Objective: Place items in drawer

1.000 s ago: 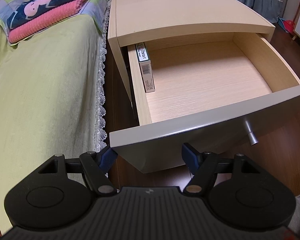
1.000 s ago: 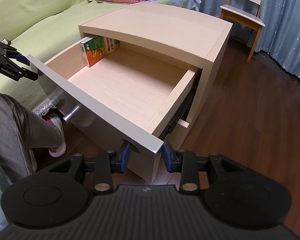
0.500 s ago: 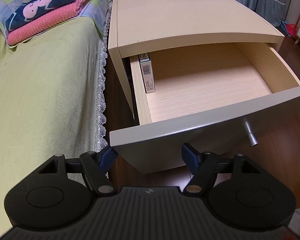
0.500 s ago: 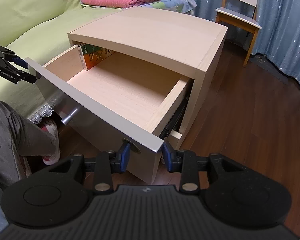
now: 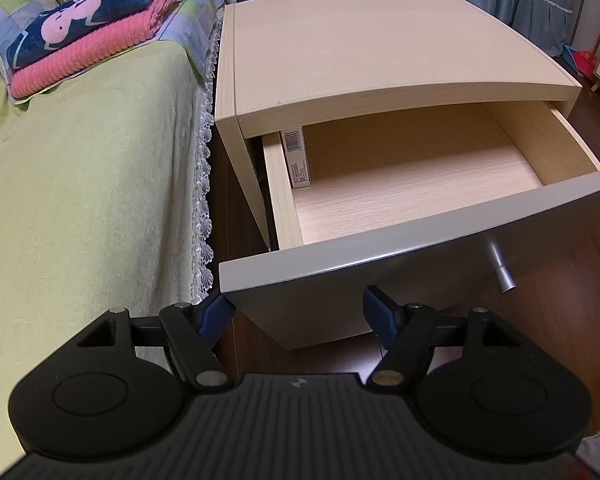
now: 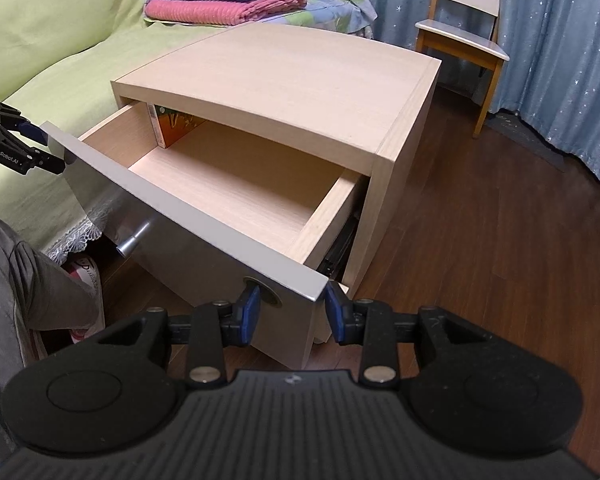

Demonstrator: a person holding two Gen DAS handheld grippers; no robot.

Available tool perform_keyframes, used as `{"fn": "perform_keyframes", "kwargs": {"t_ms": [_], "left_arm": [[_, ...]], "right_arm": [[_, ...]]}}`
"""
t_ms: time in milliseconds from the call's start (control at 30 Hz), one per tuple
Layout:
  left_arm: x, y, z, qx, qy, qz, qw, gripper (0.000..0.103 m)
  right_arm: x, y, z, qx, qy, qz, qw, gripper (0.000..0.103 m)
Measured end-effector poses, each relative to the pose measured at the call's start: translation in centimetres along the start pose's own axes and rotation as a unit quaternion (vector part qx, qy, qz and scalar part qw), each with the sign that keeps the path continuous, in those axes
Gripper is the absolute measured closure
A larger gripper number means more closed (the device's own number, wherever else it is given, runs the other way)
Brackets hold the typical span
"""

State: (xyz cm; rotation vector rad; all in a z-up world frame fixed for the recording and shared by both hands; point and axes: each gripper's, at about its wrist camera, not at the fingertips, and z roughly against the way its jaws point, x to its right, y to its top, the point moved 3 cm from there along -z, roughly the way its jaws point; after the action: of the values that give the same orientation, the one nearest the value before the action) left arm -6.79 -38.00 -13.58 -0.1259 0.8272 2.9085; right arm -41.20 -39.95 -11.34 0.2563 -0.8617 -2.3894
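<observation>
Across the middle of both views stands a pale wooden nightstand (image 5: 380, 60) with a curved top, its single light-wood drawer (image 5: 412, 192) partly pulled out. Inside the drawer, at the upper left of its floor in the left wrist view, a small narrow cardboard box (image 5: 298, 158) stands on edge against the side wall, its far end tucked under the nightstand's top; in the right wrist view the same box (image 6: 172, 126) shows an orange and green face at the back corner. All of the drawer floor beyond it is bare wood. A short metal knob (image 5: 500, 268) sticks out of the grey drawer front (image 5: 380, 256).

Low in the left wrist view, the left gripper (image 5: 298, 312) has its blue-tipped fingers spread wide, one at the left corner of the drawer front and the other before its face, pinching nothing. Low in the right wrist view, the right gripper (image 6: 292, 308) is also spread, its fingers on either side of the drawer front's right corner, without clamping it.

At the left of the left wrist view lies a bed with a yellow-green cover (image 5: 80, 180) and lace trim, carrying folded pink and navy blankets (image 5: 88, 36) at the upper left. A white-and-wood chair (image 6: 464, 36) stands before blue star-print curtains (image 6: 560, 60) at the upper right of the right wrist view, on a dark wooden floor (image 6: 480, 240).
</observation>
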Motion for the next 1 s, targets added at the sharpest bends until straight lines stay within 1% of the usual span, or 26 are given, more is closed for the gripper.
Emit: {"fn": "perform_keyframes", "kwargs": {"t_ms": [267,767,1000], "left_arm": [[-0.2,1.0,-0.7,0.004,0.000,0.002,1.0000,0.032],[-0.3,1.8,-1.2,0.007,0.003,0.009,0.9999,0.032],[-0.4,1.9,-1.2,0.008,0.006,0.027,0.9996,0.032]], "right_arm": [[0.5,0.7,-0.7,0.004,-0.007,-0.006,1.000,0.072],[0.9,1.1,-1.3,0.012,-0.012,-0.008,1.000,0.072],[0.8,1.3,-1.6,0.018,-0.025,-0.017,0.999,0.072]]}}
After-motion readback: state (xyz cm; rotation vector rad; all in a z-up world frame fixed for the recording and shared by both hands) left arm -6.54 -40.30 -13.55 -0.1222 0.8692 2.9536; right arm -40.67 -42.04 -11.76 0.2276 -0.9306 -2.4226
